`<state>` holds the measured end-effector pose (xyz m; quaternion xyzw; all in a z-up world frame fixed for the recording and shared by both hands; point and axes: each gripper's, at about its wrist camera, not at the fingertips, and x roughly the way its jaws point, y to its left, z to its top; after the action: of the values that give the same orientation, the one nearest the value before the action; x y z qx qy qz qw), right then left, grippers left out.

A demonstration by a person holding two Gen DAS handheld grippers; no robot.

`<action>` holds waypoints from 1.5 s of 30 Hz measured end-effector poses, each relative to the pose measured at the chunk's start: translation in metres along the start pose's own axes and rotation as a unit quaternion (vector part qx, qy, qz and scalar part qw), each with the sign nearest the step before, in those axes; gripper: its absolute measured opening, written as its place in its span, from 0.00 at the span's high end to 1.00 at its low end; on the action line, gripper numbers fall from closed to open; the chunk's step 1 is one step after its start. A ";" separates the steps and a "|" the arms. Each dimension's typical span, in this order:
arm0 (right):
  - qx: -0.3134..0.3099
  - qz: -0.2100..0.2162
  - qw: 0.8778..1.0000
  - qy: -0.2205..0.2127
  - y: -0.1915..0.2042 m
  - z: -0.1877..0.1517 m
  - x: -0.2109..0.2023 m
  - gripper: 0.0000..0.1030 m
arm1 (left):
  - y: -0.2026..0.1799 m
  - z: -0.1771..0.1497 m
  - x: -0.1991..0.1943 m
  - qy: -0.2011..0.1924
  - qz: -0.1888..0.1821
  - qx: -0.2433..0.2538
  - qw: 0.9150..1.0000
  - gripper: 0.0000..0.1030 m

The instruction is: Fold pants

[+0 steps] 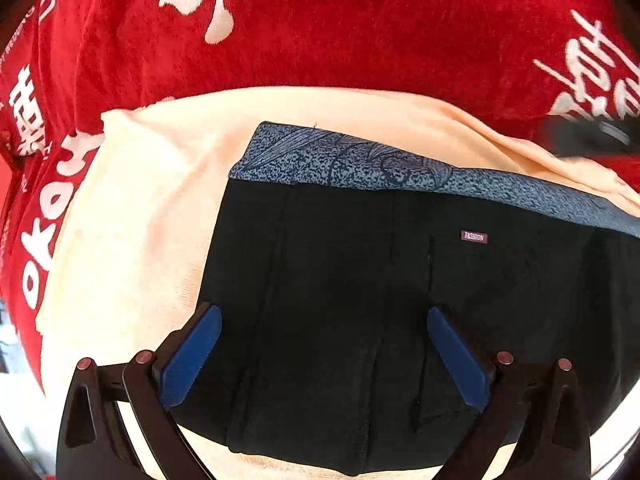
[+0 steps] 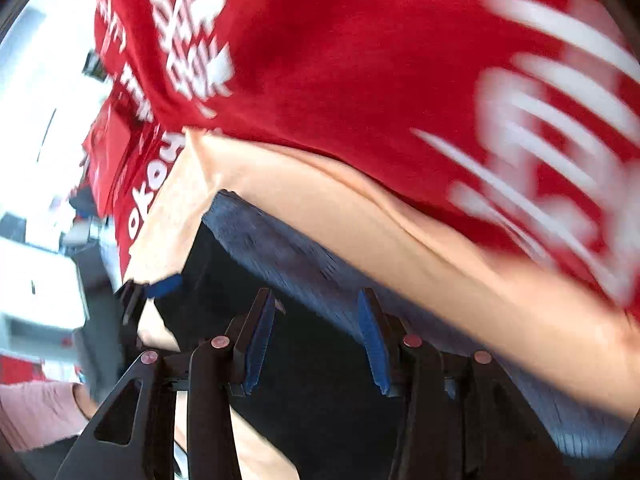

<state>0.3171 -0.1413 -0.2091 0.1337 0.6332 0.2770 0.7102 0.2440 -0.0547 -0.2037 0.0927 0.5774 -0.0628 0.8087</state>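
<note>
The black pants [image 1: 344,288] are being kept flat on a cream cloth [image 1: 132,216], edges clear. The left hand-held gripper [image 1: 324,356] and the right hand-held gripper [image 2: 318,340] are being held released above them.

My left gripper [image 1: 324,356] has 2 black fingers, each faced with a flat blue pad [image 1: 192,360]. Behind them run glossy black linkage arms with triangular cut-outs, pinned by 4 round copper-coloured rivets [image 1: 505,358]. My right gripper [image 2: 318,340] is built alike: black fingers, blue pads [image 2: 374,344] with ridged edges, 4 reddish rivets. In the right wrist view's lower left corner shows a pink sleeve [image 2: 36,412].
</note>
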 end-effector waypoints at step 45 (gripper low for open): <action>0.307 0.058 0.945 -0.094 -0.033 -0.225 -0.072 0.33 | -0.008 -0.006 -0.001 0.029 0.024 0.085 0.996 0.00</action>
<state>0.1020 -0.2452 -0.2044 0.4073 0.6095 0.0962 0.6733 0.2366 -0.0612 -0.2054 0.1761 0.5909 -0.0897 0.7822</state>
